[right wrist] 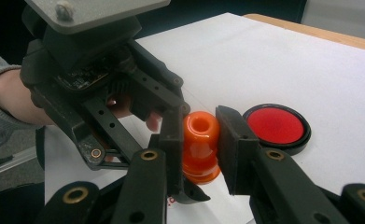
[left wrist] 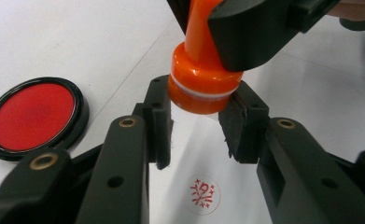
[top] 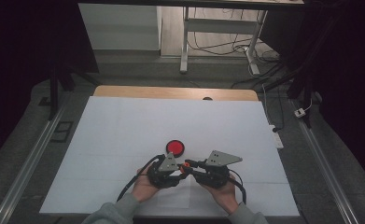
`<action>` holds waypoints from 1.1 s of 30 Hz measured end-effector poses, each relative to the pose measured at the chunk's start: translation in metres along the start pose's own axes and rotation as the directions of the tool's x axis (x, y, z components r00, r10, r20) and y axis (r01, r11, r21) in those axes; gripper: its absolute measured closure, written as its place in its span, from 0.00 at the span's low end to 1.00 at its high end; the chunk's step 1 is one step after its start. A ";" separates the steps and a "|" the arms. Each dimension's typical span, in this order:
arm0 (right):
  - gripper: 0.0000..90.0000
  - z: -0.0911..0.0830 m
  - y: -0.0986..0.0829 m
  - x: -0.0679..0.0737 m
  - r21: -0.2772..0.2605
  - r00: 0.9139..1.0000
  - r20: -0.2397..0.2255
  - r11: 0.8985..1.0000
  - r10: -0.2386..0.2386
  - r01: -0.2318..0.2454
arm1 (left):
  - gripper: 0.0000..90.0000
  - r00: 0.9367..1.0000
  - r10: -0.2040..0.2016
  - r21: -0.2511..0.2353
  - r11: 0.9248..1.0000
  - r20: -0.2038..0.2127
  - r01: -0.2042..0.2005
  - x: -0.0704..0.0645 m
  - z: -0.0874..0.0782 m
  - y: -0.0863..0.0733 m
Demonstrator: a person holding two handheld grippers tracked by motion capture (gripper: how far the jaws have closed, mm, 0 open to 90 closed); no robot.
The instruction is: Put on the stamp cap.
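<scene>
Two claws meet over the counter [top: 124, 121]: the right claw [right wrist: 200, 140] clamps the handle of the orange stamp [left wrist: 203, 84], held off the paper just above a red imprint [left wrist: 202, 194], while the left claw [left wrist: 196, 123] brackets the stamp's base, jaws touching or nearly so; a firm grip I cannot tell. Ink pad [top: 175, 147] lies open just beyond. Judged step: a handover or steadying of the stamp; next calls for one claw letting go before it is carried to pad or paper.

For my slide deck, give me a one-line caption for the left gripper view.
Orange stamp passed between grippers above a fresh red imprint, beside the open red ink pad.
</scene>
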State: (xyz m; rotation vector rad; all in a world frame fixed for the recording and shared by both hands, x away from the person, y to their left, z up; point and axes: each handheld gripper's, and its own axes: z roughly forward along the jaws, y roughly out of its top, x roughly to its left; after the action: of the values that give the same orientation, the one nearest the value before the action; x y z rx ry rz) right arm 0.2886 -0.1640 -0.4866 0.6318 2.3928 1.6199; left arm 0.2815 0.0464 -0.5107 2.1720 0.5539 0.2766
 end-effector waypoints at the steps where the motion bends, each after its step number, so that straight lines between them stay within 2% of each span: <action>1: 0.80 0.000 0.000 0.000 0.000 1.000 0.000 1.000 0.000 0.000 | 0.72 1.000 0.000 -0.001 1.000 -0.001 0.000 0.000 0.000 0.000; 15: 0.80 -0.001 -0.001 -0.001 -0.003 1.000 -0.002 1.000 0.005 -0.005 | 0.72 1.000 0.009 -0.021 1.000 -0.008 -0.010 -0.002 -0.003 0.001; 19: 0.80 -0.001 0.000 -0.001 -0.008 1.000 -0.004 1.000 0.008 -0.008 | 0.72 1.000 0.016 -0.028 0.999 -0.019 -0.017 -0.003 -0.004 0.002; 26: 0.80 -0.002 0.000 -0.002 -0.019 1.000 -0.008 1.000 0.009 -0.010 | 0.72 0.997 0.050 -0.034 0.998 -0.062 -0.053 -0.007 -0.005 0.002; 33: 0.80 -0.003 -0.002 -0.002 -0.026 1.000 -0.013 0.999 0.025 -0.025 | 0.73 0.995 0.052 -0.036 0.998 -0.080 -0.055 -0.010 -0.005 0.002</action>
State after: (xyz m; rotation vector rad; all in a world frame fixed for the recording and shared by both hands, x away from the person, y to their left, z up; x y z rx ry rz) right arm 0.2890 -0.1682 -0.4872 0.6517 2.3780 1.6667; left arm 0.2718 0.0441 -0.5064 2.1487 0.5314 0.4006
